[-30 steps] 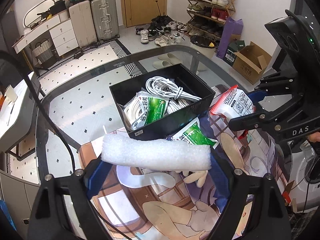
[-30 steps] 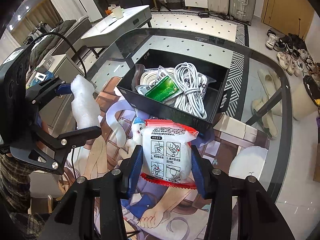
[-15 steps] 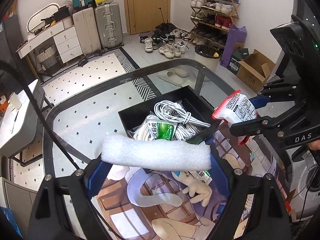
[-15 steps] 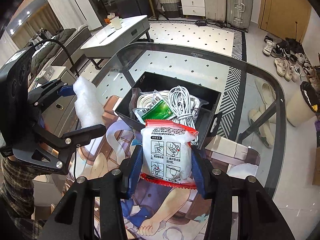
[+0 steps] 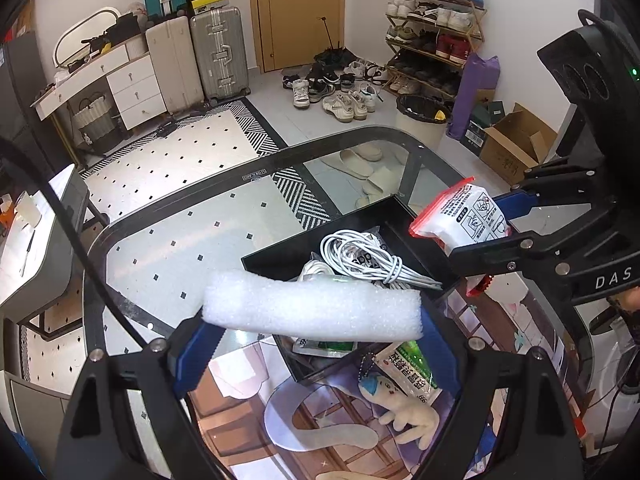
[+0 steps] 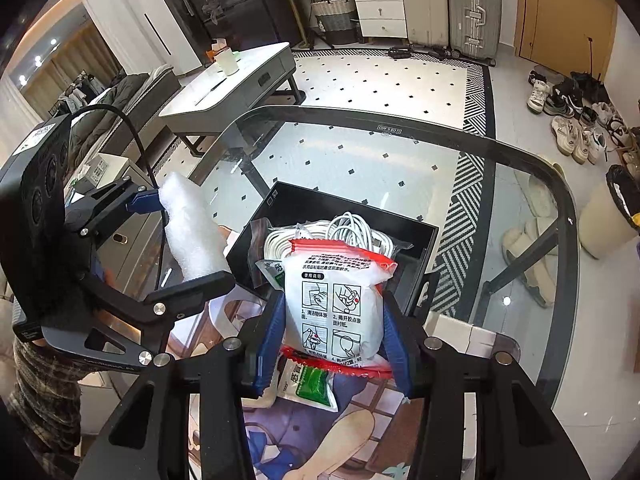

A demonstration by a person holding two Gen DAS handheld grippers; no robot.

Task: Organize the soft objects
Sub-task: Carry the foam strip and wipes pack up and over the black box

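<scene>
My left gripper (image 5: 312, 320) is shut on a white foam block (image 5: 312, 306), held crosswise above the near left corner of a black box (image 5: 280, 254). The foam also shows in the right wrist view (image 6: 192, 236). My right gripper (image 6: 334, 316) is shut on a white pouch with red edges (image 6: 334, 304), held above the box's near side; it also shows in the left wrist view (image 5: 464, 216). The black box (image 6: 420, 252) holds coiled white cables (image 5: 360, 256) and a green-and-white packet. Another green packet (image 5: 412, 372) and a small plush toy (image 5: 404, 412) lie on the printed mat by the box.
The box and the printed mat (image 6: 312, 440) lie on a glass table with a dark rim (image 6: 400, 120). A white side table (image 6: 240, 84) stands beyond it at the left. Suitcases, shoes, a bin and a cardboard box stand on the floor around.
Both grippers have risen and pulled back with their loads still held. The box now looks smaller and lower in both views, and the foam covers its near corner.
</scene>
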